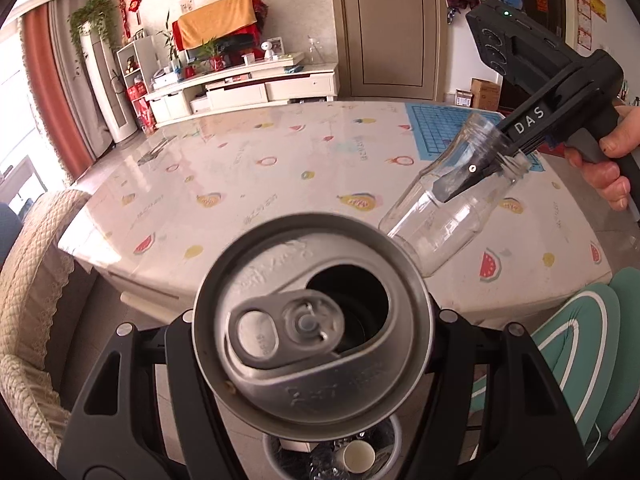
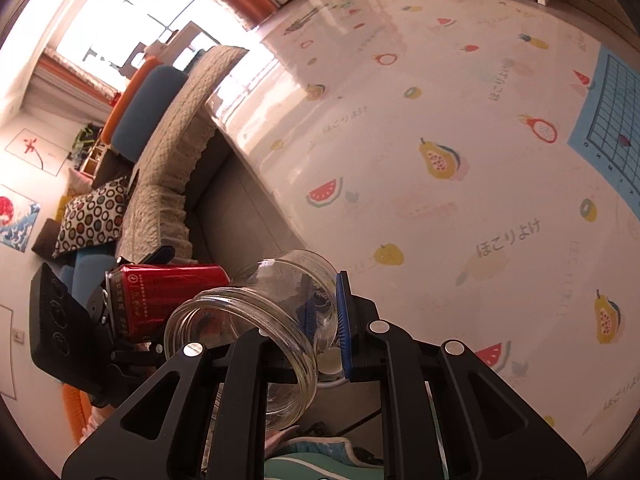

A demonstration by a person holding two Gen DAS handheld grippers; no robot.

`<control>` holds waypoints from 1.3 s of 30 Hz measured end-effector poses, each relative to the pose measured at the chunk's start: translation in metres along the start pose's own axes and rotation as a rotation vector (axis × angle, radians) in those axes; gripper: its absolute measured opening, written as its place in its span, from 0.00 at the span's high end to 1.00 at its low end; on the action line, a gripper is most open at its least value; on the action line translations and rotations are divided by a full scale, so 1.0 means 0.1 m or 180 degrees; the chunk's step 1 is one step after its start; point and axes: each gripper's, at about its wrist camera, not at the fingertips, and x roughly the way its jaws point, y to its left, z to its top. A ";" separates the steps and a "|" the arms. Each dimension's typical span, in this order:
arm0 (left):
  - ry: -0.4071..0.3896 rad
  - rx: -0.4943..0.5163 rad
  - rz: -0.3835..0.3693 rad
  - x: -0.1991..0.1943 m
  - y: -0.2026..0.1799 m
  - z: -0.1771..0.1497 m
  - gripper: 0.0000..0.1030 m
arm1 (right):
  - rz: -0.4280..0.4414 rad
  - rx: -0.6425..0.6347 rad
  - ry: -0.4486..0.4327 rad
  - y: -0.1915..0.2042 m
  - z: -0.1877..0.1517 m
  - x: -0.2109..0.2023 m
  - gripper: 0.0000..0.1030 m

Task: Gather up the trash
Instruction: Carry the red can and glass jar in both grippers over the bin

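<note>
Beyond the table's (image 1: 280, 168) near edge, my left claw (image 1: 312, 336) clamps the can (image 1: 312, 320) and my right claw (image 2: 320, 328) clamps the jar (image 2: 272, 320), both poised above the bin (image 1: 340, 456) for dropping.

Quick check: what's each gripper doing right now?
Left gripper: closed on the red can, above the trash bin.
Right gripper: closed on the clear glass bottle.

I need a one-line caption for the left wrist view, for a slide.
Left gripper holds an opened can above a trash bin; right gripper holds a clear bottle.
</note>
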 end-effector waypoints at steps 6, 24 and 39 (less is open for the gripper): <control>0.0091 -0.0130 0.0066 -0.16 0.23 -0.29 0.39 | 0.0143 -0.0051 0.0164 0.24 -0.17 0.37 0.87; 0.0633 -0.0654 0.0014 -0.05 0.63 -1.47 0.39 | 0.0103 -0.0307 0.0828 0.67 -0.63 1.50 0.87; 0.1060 -0.0795 -0.0240 0.50 0.48 -2.14 0.39 | -0.0245 -0.0372 0.1378 0.46 -1.00 2.51 0.87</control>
